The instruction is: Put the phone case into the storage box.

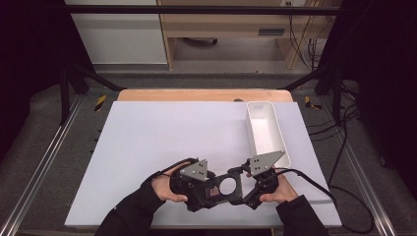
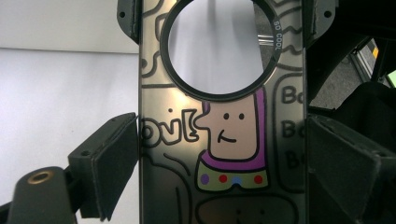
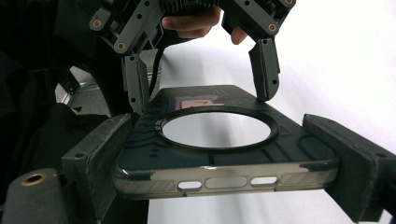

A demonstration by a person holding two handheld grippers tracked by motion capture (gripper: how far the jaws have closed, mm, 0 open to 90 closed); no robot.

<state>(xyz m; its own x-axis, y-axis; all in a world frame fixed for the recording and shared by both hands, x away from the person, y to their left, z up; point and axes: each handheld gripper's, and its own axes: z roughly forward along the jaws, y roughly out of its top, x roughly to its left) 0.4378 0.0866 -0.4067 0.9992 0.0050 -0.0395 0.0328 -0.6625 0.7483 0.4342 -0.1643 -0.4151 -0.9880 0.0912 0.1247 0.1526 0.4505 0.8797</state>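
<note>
Both claws grip one phone case (image 1: 227,187) between them, just above the desk's (image 1: 147,142) near edge. The left claw (image 1: 209,189) has its jaws closed on the case's long sides; in the left gripper view the pads (image 2: 114,163) press its edges, and the case (image 2: 224,140) shows a cartoon figure and a round ring with a hole. The right claw (image 1: 244,189) clamps the other end: in the right gripper view its pads (image 3: 100,158) squeeze the sides of the case (image 3: 219,154) near the bottom edge with its port cutouts, and the left claw (image 3: 201,88) holds the far end. A hand (image 1: 167,189) holds each tool. A white bin (image 1: 267,132) stands by the desk's right edge, just beyond the right claw.
</note>
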